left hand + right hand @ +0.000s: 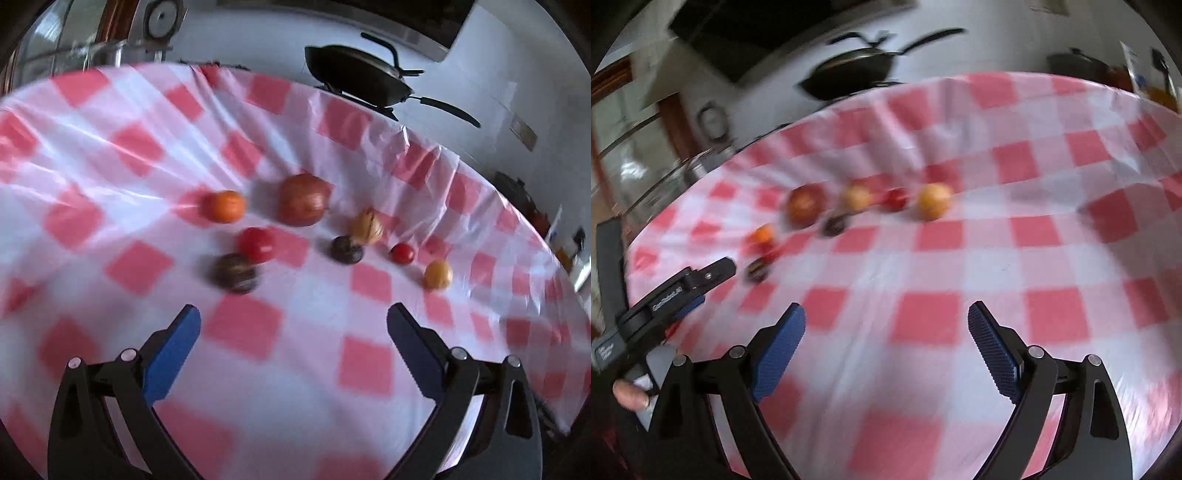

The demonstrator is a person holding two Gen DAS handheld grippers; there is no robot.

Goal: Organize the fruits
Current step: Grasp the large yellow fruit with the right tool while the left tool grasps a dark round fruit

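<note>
Red-and-white checked cloth (303, 369) covers the table in both views, creased and glossy, with a pale wall behind it.

From the left wrist view, the left gripper (293, 317) hangs over bare cloth with its blue pads (173, 354) spread wide and nothing between them. Beyond the fingertips the fruits lie loose on the cloth, all blurred. Nearest is a dark fruit (236, 273), and a red fruit (256, 244) sits just behind it, touching or nearly so. Past those, an orange (226, 206) lies to the left and a large apple (303, 199) to the right of it. Further right come a second dark fruit (346, 249) with a tan fruit (367, 226) just behind it, then a small red fruit (402, 253) and a yellow fruit (438, 274) nearest the table's right edge. Behind the table a black wok (358, 75) sits on a stand.

From the right wrist view, the right gripper (886, 314) also stands with its pads far apart over empty cloth, holding nothing. The left gripper shows at this view's left edge, with a fingertip of the person's hand (629, 396) under its handle. The fruits lie well beyond, in a loose line across the cloth; the yellow fruit (933, 201) is the rightmost. The wok (853, 68) appears past the far edge.
</note>
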